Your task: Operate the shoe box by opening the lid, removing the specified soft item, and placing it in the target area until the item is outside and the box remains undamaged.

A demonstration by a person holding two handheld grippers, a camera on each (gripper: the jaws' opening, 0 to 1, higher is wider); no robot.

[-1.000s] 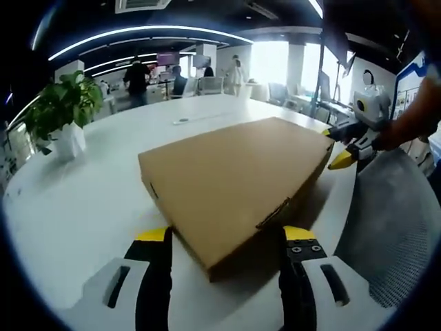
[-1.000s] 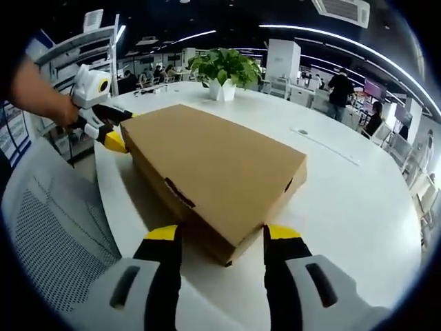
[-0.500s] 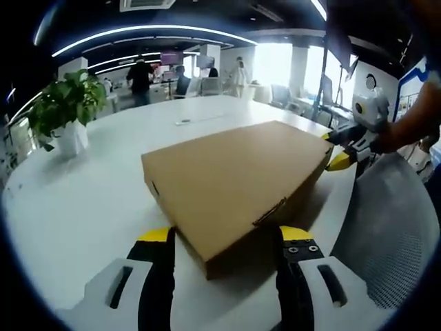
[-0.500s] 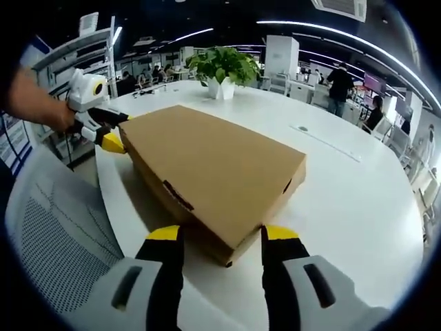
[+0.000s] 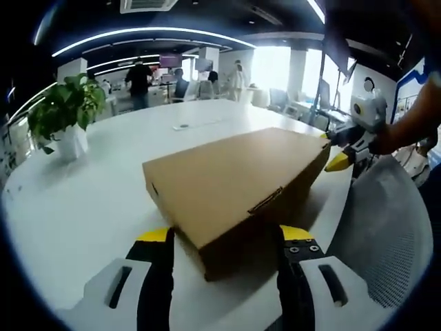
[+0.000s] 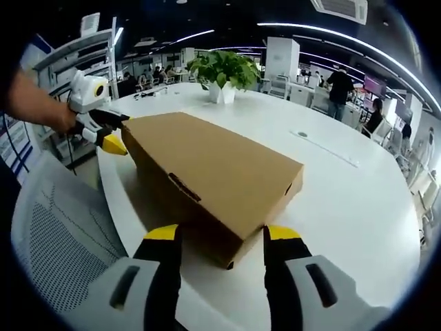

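Closest to us, the left tool has its two yellow-tipped jaws spread wide, one on each side of a corner of the shoe box. It grips nothing. The right tool is the same at the other end of the box: jaws spread apart around a corner, nothing held. In the left gripper view the right tool shows at the far corner of the box, and in the right gripper view the left tool shows at the far corner, with a person's hand on it.

The brown box lies flat near the edge of the desk, and its lid looks shut. The soft item must be inside, so it is hidden.

What could go wrong? I think the lid edge is thin card. If a tool pinches it hard or pulls up at one corner, the card could bend or tear. The box also sits near the edge, so a push could slide it off.

The desk is big, white and smooth. Beside it is a grey mesh chair. Farther off stands a green plant in a white pot. Behind that is a big office with curved ceiling lights and some people far away.
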